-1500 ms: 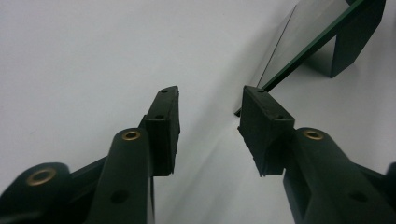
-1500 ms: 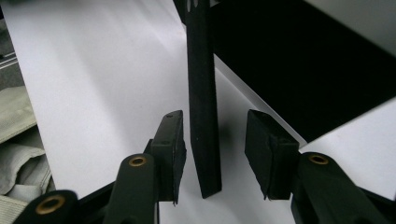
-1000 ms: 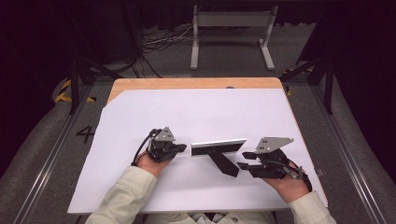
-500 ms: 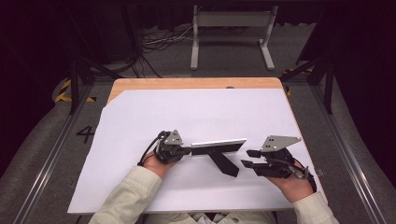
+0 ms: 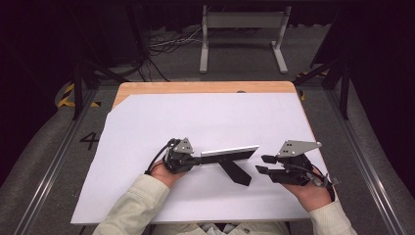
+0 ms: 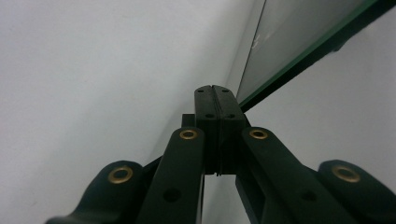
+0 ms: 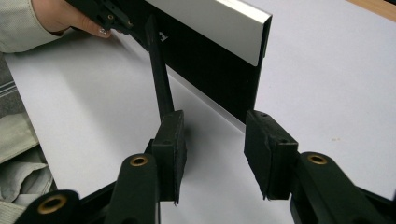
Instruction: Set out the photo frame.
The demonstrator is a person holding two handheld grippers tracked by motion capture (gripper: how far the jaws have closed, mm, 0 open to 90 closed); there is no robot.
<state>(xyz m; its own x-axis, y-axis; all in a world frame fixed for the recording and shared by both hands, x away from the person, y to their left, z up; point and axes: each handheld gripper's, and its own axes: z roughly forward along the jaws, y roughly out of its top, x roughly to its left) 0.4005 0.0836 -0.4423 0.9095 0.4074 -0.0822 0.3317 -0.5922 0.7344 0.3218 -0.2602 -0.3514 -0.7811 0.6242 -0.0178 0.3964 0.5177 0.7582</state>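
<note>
Black-backed picture frame (image 5: pixel 229 154) stood on its strut; left claw (image 5: pixel 195 159) was pinched closed, seemingly on its end, right claw (image 5: pixel 263 164) gaping empty. Tugging might topple it.

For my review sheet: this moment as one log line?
left gripper: shut at frame end | right gripper: open, apart from frame | frame: upright on stand

The table (image 5: pixel 147 89) shows light wood with a smooth finish along its 12 o'clock edge. A matt white paper sheet (image 5: pixel 205 117) covers it. The frame (image 5: pixel 230 152) has a smooth, satin, metal-like silver edge, a glossy glass face and a matt black back and stand. Each hand-held gripper's jaws are matt black plastic with brass-coloured rivets. The sleeves (image 5: pixel 132 205) are pale woven cloth.
</note>
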